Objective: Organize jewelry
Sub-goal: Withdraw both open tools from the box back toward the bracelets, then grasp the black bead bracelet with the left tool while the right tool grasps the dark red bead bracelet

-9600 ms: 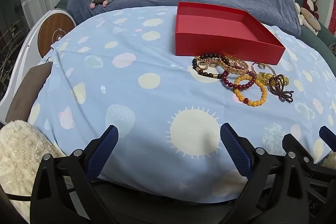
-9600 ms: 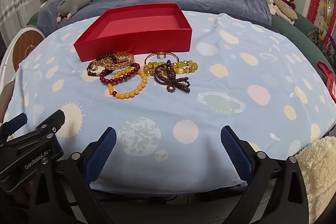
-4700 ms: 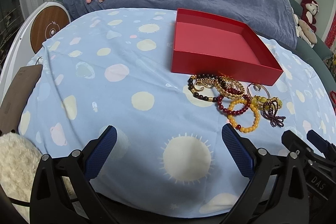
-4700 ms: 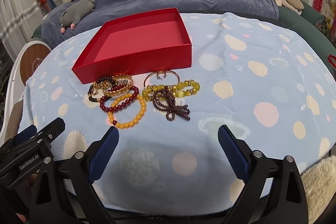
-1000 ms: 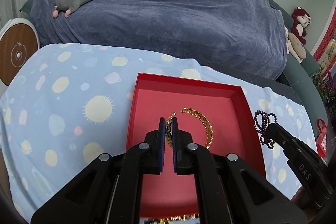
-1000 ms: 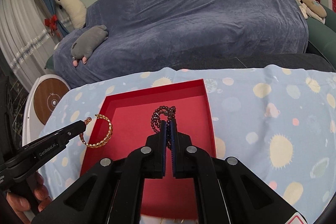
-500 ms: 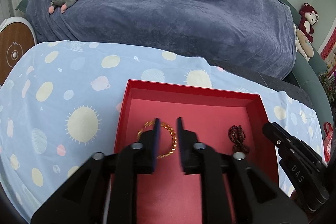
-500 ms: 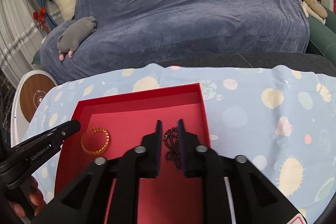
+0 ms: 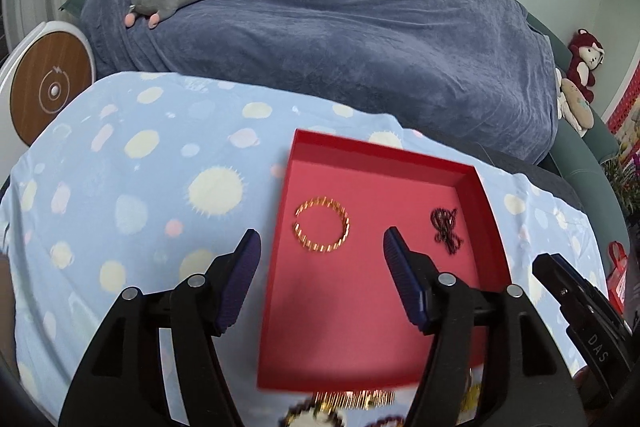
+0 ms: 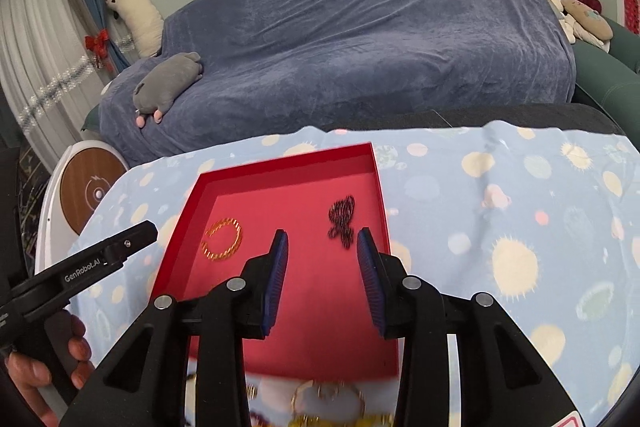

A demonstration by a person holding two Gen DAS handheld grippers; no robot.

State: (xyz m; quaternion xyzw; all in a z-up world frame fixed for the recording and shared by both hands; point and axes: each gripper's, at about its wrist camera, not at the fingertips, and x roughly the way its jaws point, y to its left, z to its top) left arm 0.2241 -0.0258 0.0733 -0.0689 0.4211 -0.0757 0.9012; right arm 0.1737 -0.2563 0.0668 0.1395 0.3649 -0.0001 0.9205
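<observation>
While both grippers' fingers gape empty, red box [image 9: 384, 315] with gold bracelet [image 9: 322, 224], dark beaded string [image 9: 446, 230]

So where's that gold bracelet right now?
The gold bracelet lies flat in the left half of the red box, in both wrist views, apart from the dark beaded bracelet to its right.
</observation>
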